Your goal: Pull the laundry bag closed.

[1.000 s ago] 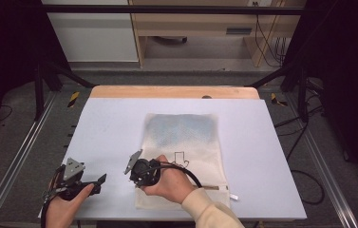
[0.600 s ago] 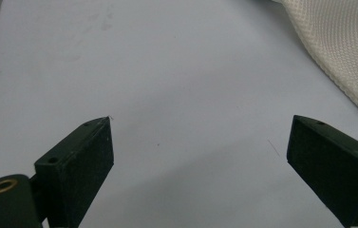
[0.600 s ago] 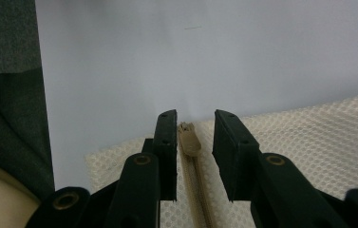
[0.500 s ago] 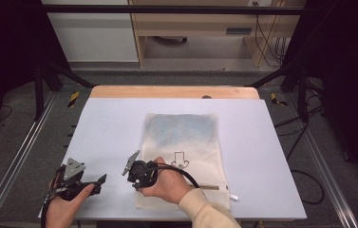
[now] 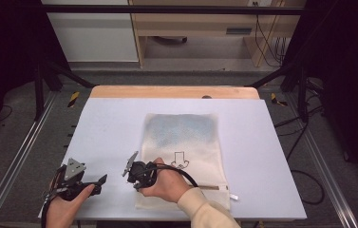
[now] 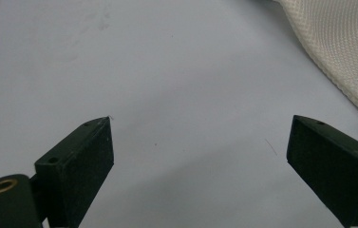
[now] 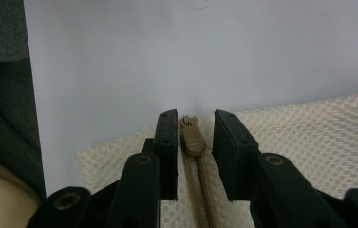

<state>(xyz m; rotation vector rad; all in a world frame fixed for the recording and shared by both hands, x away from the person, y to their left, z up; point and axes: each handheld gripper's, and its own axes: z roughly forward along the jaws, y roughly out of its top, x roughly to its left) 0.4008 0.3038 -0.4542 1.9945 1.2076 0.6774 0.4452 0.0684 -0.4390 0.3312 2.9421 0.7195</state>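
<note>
A flat cream mesh bag (image 5: 186, 156) lies on the pale counter (image 5: 110, 128), printed with an arrow and holding something bluish, hard to make out through the weave. Its brown zipper runs along the near edge. The right gripper (image 7: 193, 130) sits at the bag's near-left corner with jaws narrowly parted either side of the zipper pull (image 7: 192, 137); they have just eased apart, and the pads are not pressing it. The left gripper (image 6: 198, 142) rests wide open and empty over bare counter, left of the bag. Beyond the counter stand dark frame legs, cables and a wooden bench.
</note>
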